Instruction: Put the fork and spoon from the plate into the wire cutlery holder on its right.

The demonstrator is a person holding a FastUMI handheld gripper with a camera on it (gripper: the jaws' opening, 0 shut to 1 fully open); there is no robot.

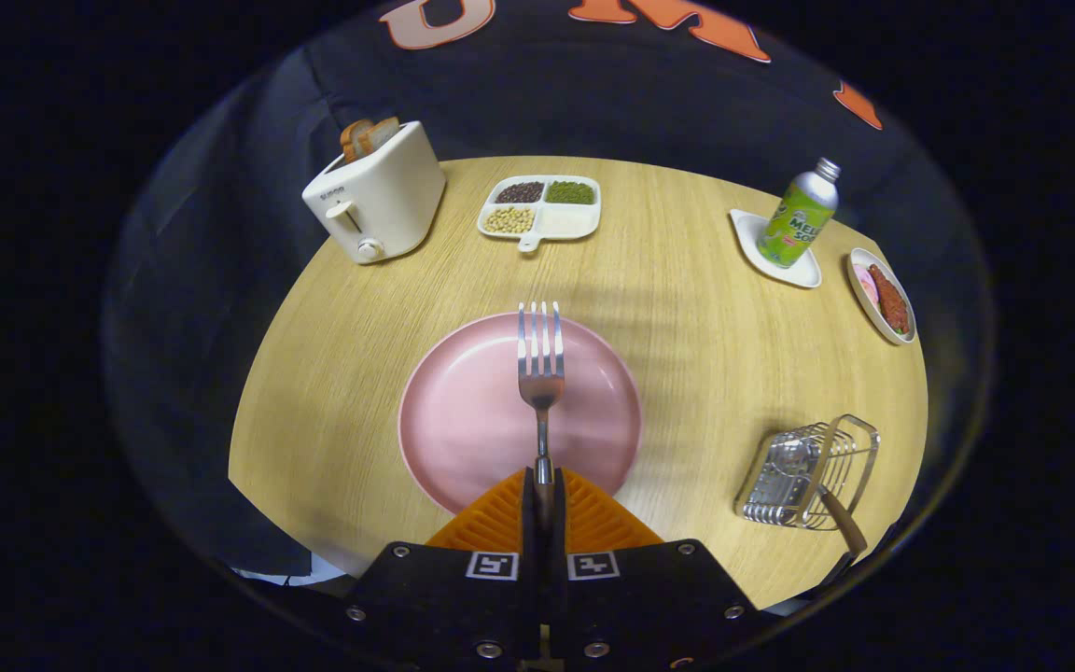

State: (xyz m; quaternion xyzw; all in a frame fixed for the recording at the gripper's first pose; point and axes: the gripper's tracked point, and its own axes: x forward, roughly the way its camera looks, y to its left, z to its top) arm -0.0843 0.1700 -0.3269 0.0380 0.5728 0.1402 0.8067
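- Gripper (542, 485) clamped on fork (540, 359): both orange fingers (491, 518) pressed together on the handle, no gap visible between them.
- Fork handle mostly hidden between the fingers; only a short neck and the head visible, tines pointing away, straight ahead of the fingers.
- Fork head seen over the pink plate (463, 420); height above the plate hard to judge.
- Plate just beyond the fingers, near edge covered by them; surface otherwise bare, slightly blurred.
- Wire holder (808, 471) to the right of the plate, apart from it, near the table's edge.
- Spoon (794, 462) already in the holder, bowl dimly visible through the wires, brown handle sticking out toward the near edge, its end partly cut off.
- Table (687, 308) light wood, round in this lens, front part hidden behind the gripper body.
- Farther back on the left: white toaster (379, 196) with bread (368, 135) in its slots.
- Behind the plate: divided tray (542, 207) with beans or grains in three compartments, kinds too small to tell.
- Back right: green bottle (799, 215) on a white coaster (775, 257), and beside it a small dish (883, 294) of food, contents unclear.
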